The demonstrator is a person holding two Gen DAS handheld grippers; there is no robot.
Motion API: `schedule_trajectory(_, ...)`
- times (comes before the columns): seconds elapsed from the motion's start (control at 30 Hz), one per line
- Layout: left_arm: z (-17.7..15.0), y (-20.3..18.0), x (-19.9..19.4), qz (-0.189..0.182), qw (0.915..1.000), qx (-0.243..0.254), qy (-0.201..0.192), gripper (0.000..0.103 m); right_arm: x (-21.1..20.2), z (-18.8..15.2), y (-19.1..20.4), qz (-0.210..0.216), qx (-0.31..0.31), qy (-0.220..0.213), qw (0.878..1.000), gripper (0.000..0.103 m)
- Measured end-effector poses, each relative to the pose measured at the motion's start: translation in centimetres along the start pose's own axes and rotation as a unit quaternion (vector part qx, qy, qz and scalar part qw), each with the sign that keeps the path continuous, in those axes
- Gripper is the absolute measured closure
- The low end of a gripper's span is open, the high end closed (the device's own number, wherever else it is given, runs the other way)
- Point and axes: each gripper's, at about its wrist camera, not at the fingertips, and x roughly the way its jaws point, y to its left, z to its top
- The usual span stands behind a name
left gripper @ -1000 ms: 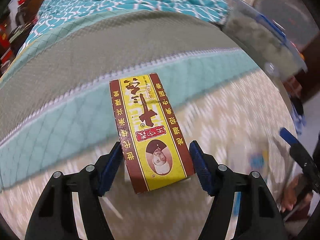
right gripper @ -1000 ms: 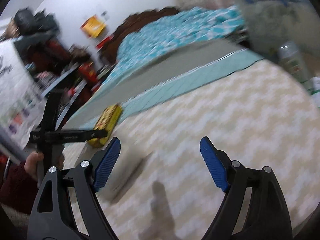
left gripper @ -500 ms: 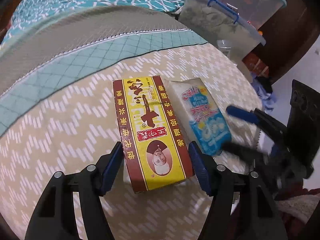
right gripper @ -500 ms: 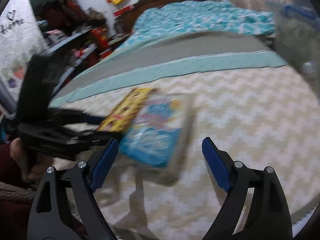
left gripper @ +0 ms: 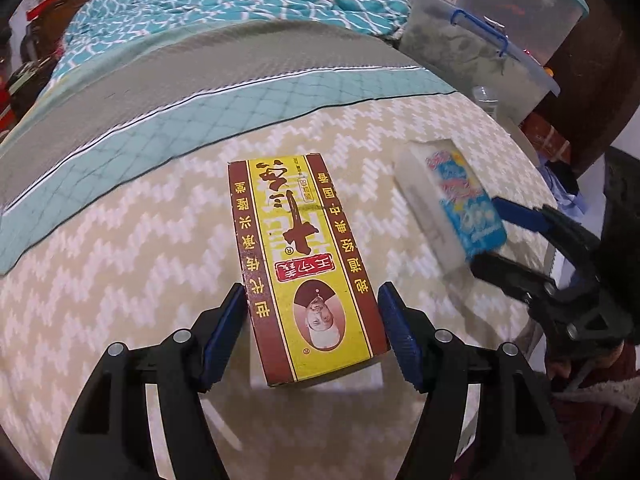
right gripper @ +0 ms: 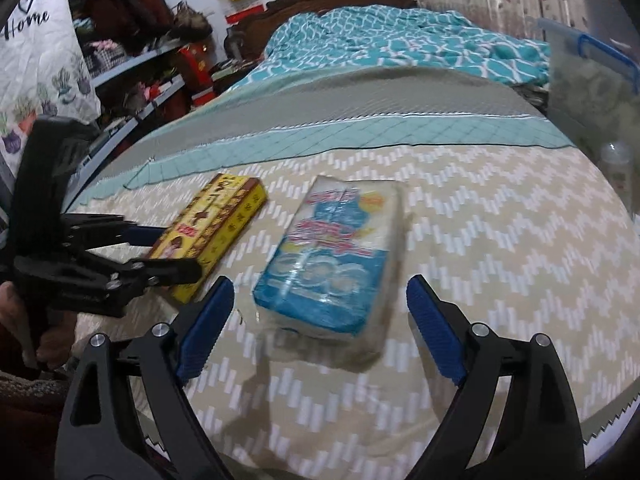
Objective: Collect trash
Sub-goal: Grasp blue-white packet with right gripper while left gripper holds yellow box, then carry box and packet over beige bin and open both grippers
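Note:
A yellow and brown carton (left gripper: 304, 264) with Chinese print sits between the blue pads of my left gripper (left gripper: 310, 328), which is shut on its near end and holds it just above the patterned cloth. It also shows in the right wrist view (right gripper: 212, 232). A blue and white plastic pack (right gripper: 336, 260) lies on the cloth, its near end between the wide-open fingers of my right gripper (right gripper: 320, 316). The pads stand clear of its sides. In the left wrist view the pack (left gripper: 456, 204) lies to the right of the carton, with the right gripper (left gripper: 532, 240) at its near end.
The beige zigzag cloth (right gripper: 500, 264) covers a round table. Behind it is a bed (right gripper: 360, 92) with a teal quilt. Clear storage bins (left gripper: 480, 52) stand at the far right, with a small bottle (right gripper: 616, 164) by the table edge. Cluttered shelves (right gripper: 132, 64) are at the left.
Both grippers swung over the table. My right gripper closed in on the blue pack, which now lies between its open fingers. The left still holds the carton.

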Motion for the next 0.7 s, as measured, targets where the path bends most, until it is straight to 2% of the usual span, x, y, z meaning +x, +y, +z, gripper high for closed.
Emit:
schedule_trajectory(0.13,-1.9,1.1,-1.4,0.004,0.9997,-0.021,-0.007,0.039,1.2,0.0,0.2,-0.013,0.003,0.013,1.000,0.012)
schedule_trajectory(0.17,-2.1,1.2,-1.5,0.005,0.9996,-0.027,-0.009,0.032,1.5,0.0,0.2,-0.017,0.005,0.019,1.000,0.012)
schedule_trajectory(0.2,-2.3,1.3,-1.6,0.006,0.9994,-0.033,-0.009,0.021,1.8,0.0,0.1,-0.020,0.007,0.024,0.999,0.012)
schedule_trajectory(0.23,-2.4,1.5,-1.6,0.012,0.9990,-0.042,-0.008,0.017,1.9,-0.1,0.2,-0.025,0.003,0.021,0.999,0.011)
schedule_trajectory(0.3,-2.5,1.4,-1.6,0.023,0.9986,-0.045,-0.010,0.015,2.1,-0.1,0.3,-0.034,-0.004,0.020,0.999,0.011)
schedule_trajectory(0.33,-2.4,1.1,-1.4,0.030,0.9987,-0.040,-0.010,0.015,1.9,-0.1,0.3,-0.036,-0.006,0.014,0.999,0.017)
schedule_trajectory(0.37,-2.3,0.9,-1.3,0.039,0.9985,-0.036,-0.010,0.015,1.7,-0.2,0.3,-0.038,-0.007,0.010,0.999,0.034)
schedule_trajectory(0.43,-2.1,0.3,-0.9,0.051,0.9982,-0.028,-0.011,0.017,0.8,-0.5,-0.2,-0.050,-0.008,-0.007,0.999,0.036)
schedule_trajectory(0.47,-1.9,-0.2,-0.8,0.059,0.9980,-0.018,-0.014,0.024,0.3,-0.7,-0.5,-0.057,-0.006,-0.016,0.998,0.037)
schedule_trajectory(0.5,-1.6,-0.6,-0.6,0.063,0.9978,-0.009,-0.016,0.038,0.0,-0.8,-0.8,-0.062,-0.002,-0.023,0.998,0.038)
schedule_trajectory(0.53,-1.2,-1.0,-0.4,0.064,0.9978,0.001,-0.015,0.043,-0.5,-1.0,-1.5,-0.067,0.007,-0.032,0.997,0.039)
schedule_trajectory(0.63,0.7,-1.9,0.6,0.008,0.9999,0.006,-0.008,0.044,-1.6,-1.5,-3.8,-0.080,0.037,-0.047,0.995,0.039)
schedule_trajectory(0.7,2.0,-3.0,1.6,-0.013,0.9998,0.014,-0.004,0.044,-2.2,-1.6,-5.5,-0.089,0.057,-0.053,0.993,0.039)
